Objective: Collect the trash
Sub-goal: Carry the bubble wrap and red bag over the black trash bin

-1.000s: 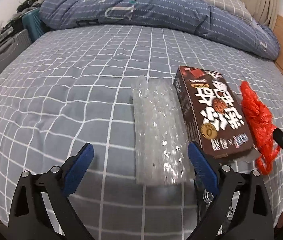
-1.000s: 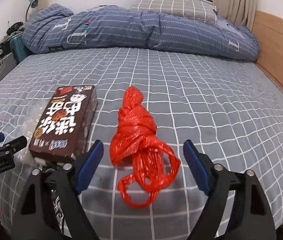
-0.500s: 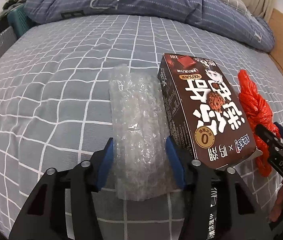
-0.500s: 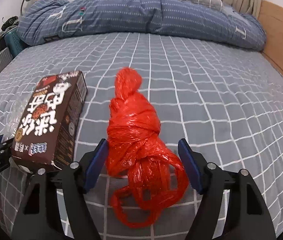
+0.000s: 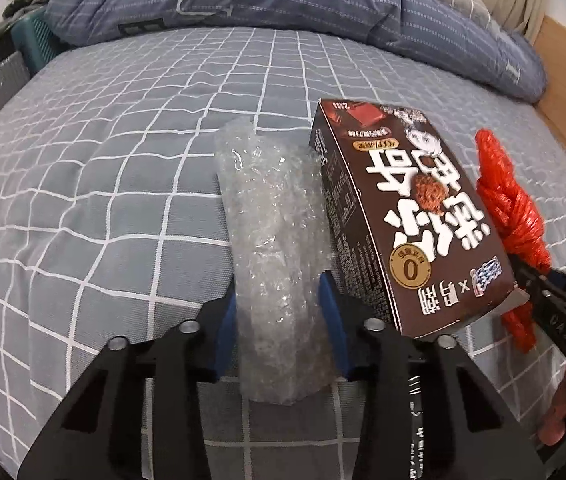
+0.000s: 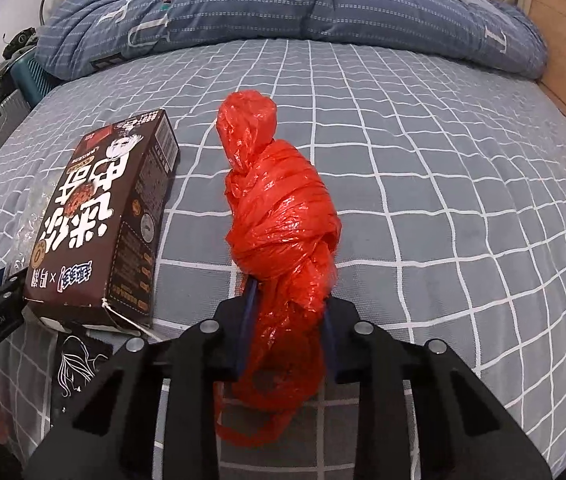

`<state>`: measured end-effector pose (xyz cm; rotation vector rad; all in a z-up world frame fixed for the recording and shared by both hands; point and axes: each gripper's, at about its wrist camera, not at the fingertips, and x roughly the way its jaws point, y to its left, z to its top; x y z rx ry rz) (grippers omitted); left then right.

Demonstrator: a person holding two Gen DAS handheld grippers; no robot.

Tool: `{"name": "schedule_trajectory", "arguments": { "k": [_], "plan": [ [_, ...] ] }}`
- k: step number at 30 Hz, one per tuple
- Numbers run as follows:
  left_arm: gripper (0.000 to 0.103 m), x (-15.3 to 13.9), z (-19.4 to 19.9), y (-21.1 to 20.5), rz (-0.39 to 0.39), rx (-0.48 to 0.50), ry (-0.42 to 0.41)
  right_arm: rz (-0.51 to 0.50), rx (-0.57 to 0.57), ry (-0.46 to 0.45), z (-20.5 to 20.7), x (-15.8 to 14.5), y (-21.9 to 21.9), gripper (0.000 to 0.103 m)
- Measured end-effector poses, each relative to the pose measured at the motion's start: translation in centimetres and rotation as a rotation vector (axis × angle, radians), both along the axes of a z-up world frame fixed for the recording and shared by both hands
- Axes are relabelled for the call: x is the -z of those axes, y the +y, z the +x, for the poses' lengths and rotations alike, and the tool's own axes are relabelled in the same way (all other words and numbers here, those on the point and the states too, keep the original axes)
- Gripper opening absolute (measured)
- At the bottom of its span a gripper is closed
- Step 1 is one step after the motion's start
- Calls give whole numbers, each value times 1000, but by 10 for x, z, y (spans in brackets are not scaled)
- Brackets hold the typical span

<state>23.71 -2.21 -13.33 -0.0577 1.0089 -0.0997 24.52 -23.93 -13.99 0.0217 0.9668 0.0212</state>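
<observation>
On checked grey bed (image 5: 115,208), left tongs (image 5: 279,328) closing on bubble wrap (image 5: 275,240), right tongs (image 6: 289,332) closing on red plastic bag (image 6: 279,216): both wide a second ago, lifts likely next.

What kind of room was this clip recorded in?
Almost certainly a bedroom. The trash lies on a bed with a grey checked sheet, a rumpled blue duvet is bunched along its far edge with a pillow behind it, and a wooden bed frame runs along the right side.

Black hand-held gripper (image 5: 279,316) with blue pads (image 5: 333,320) and silver screws.
</observation>
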Motion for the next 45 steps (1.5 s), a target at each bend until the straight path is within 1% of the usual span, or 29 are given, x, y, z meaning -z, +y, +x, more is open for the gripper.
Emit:
{"name": "schedule_trajectory", "arguments": {
  "k": [2,8,18,32,35,40,45],
  "plan": [
    [29,-3,0,2,-5,1,-2,-4,3,-6,-1,-2,0,26],
    [25,-11,-4,2,9,3,-24,-19,20,-30,-5,-11,-1,26],
    [25,-27,-8,5,13,-2,-52,-23,34,-61,-11,-30,-4,26],
    [25,-50,-22,9,6,1,-71,-53,14,-95,-28,-60,7,26],
    [25,-54,-27,8,2,9,-74,-55,1,-108,-37,-66,12,26],
    [25,-58,-38,7,-19,5,-72,-75,-13,-118,-46,-68,20,26],
    [25,-64,-50,4,-29,13,-80,-62,-12,-124,-53,-73,23,26]
  ]
}}
